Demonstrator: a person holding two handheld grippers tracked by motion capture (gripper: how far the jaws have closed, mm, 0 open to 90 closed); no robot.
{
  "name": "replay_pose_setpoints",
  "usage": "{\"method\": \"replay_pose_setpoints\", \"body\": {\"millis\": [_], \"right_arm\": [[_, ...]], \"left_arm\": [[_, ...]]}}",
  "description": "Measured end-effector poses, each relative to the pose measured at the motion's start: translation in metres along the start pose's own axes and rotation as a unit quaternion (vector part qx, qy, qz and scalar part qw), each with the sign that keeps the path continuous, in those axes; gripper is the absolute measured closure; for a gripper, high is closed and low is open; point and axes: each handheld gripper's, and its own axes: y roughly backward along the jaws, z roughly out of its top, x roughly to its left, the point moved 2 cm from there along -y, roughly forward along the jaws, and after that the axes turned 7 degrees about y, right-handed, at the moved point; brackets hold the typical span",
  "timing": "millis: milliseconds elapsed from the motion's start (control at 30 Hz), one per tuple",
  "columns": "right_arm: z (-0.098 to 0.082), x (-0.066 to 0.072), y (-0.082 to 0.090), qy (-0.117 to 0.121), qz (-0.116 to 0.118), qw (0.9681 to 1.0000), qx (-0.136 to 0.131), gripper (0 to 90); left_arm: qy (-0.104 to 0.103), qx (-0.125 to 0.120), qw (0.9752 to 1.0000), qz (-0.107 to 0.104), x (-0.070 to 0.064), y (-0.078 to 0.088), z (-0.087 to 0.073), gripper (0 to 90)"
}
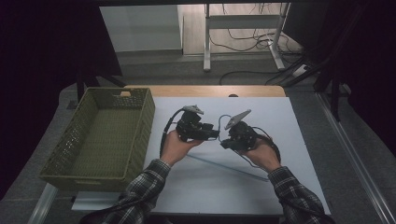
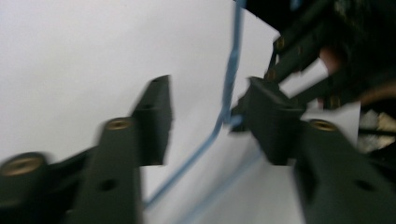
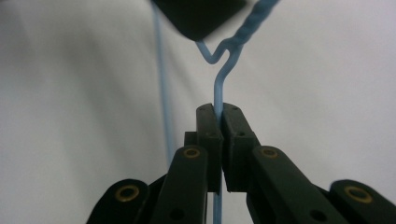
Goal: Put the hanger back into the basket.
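A thin blue wire hanger (image 1: 229, 168) lies on the white sheet (image 1: 289, 140), and its twisted neck rises between my two grippers. My right gripper (image 1: 227, 141) is shut on the wire's straight stem (image 3: 218, 88), which runs up from the closed jaws (image 3: 218, 122) to a bent twist. My left gripper (image 1: 213, 134) faces it from the left and is open (image 2: 210, 116). The blue wire (image 2: 229, 88) passes between its jaws, close against the right fingertip (image 2: 268, 114). A dark jaw tip (image 3: 198, 14) of the left gripper hangs just above the twist.
A green woven basket (image 1: 142, 128) stands at the left edge of the sheet, with nothing seen inside. The wooden table edge (image 1: 210, 90) shows behind the sheet. Floor cables and a desk frame (image 1: 243, 28) lie beyond. Bare sheet spreads to the right and front.
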Motion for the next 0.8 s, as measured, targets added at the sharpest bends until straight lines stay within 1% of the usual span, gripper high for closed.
{"method": "replay_pose_setpoints", "body": {"millis": [33,100,133,167,200,233,267,300,333,367,400,433,467,500,533,567,600,633,667,700,733,767,800], "right_arm": [[0.002,0.002,0.008,0.009,-0.001,1.0,-0.004,87.1],[0.004,0.005,0.016,0.02,-0.001,0.9998,-0.005,87.0],[0.006,0.006,0.02,0.023,0.001,0.9997,-0.008,87.1],[0.006,0.006,0.02,0.023,0.001,0.9997,-0.008,87.1],[0.007,0.008,0.023,0.025,0.004,0.9996,-0.009,87.0],[0.009,0.013,0.028,0.037,0.011,0.9992,-0.011,87.1],[0.009,0.013,0.028,0.037,0.011,0.9992,-0.011,87.1],[0.011,0.018,0.031,0.05,0.017,0.9985,-0.009,87.0],[0.011,0.018,0.031,0.05,0.017,0.9985,-0.009,87.0],[0.013,0.023,0.032,0.059,0.024,0.9979,-0.008,87.0],[0.013,0.023,0.032,0.059,0.024,0.9979,-0.008,87.0],[0.014,0.025,0.032,0.064,0.028,0.9975,-0.008,87.0],[0.015,0.027,0.032,0.069,0.032,0.9971,-0.009,87.0],[0.017,0.03,0.031,0.079,0.039,0.9961,-0.011,87.0],[0.017,0.032,0.031,0.082,0.043,0.9957,-0.011,87.0],[0.017,0.032,0.031,0.082,0.043,0.9957,-0.011,87.0],[0.019,0.035,0.029,0.091,0.049,0.9946,-0.012,87.0],[0.019,0.035,0.029,0.091,0.049,0.9946,-0.012,87.0],[0.02,0.036,0.029,0.095,0.052,0.9941,-0.012,87.0],[0.02,0.037,0.028,0.099,0.054,0.9936,-0.011,87.0],[0.021,0.038,0.027,0.102,0.056,0.9932,-0.009,87.0],[0.021,0.038,0.026,0.104,0.058,0.9928,-0.009,87.0],[0.021,0.038,0.026,0.104,0.058,0.9928,-0.009,87.0]], "left_arm": [[-0.017,0.012,0.9998,0.003,-0.005,0.012,-0.002,38.5],[-0.034,0.024,0.9991,0.01,-0.008,0.024,-0.006,30.7],[-0.034,0.024,0.9991,0.01,-0.008,0.024,-0.006,29.0],[-0.041,0.032,0.9986,0.011,-0.01,0.029,-0.008,29.0],[-0.049,0.039,0.9981,0.004,-0.011,0.034,-0.01,27.6],[-0.061,0.05,0.9968,0.009,-0.015,0.04,-0.013,26.0],[-0.061,0.05,0.9968,0.009,-0.015,0.04,-0.013,28.2],[-0.068,0.058,0.996,0.005,-0.017,0.042,-0.014,31.1],[-0.075,0.07,0.9947,0.0,-0.019,0.044,-0.016,31.1],[-0.102,0.101,0.9896,0.006,-0.022,0.044,-0.017,39.3],[-0.102,0.101,0.9896,0.006,-0.022,0.044,-0.017,43.6],[-0.11,0.115,0.9872,0.004,-0.023,0.043,-0.018,43.6],[-0.117,0.126,0.985,0.004,-0.024,0.042,-0.018,45.6],[-0.122,0.148,0.9814,0.0,-0.024,0.038,-0.018,50.7],[-0.119,0.154,0.9809,-0.006,-0.024,0.036,-0.018,52.0],[-0.119,0.154,0.9809,-0.006,-0.024,0.036,-0.018,53.5],[-0.115,0.162,0.9801,-0.011,-0.023,0.032,-0.017,55.8],[-0.115,0.162,0.9801,-0.011,-0.023,0.032,-0.017,58.0],[-0.114,0.168,0.9791,-0.018,-0.022,0.031,-0.015,58.0],[-0.112,0.174,0.978,-0.024,-0.021,0.03,-0.015,60.7],[-0.112,0.186,0.9757,-0.029,-0.02,0.028,-0.014,64.9],[-0.112,0.193,0.9742,-0.035,-0.02,0.027,-0.014,66.5],[-0.112,0.193,0.9742,-0.035,-0.02,0.027,-0.014,66.7]]}}
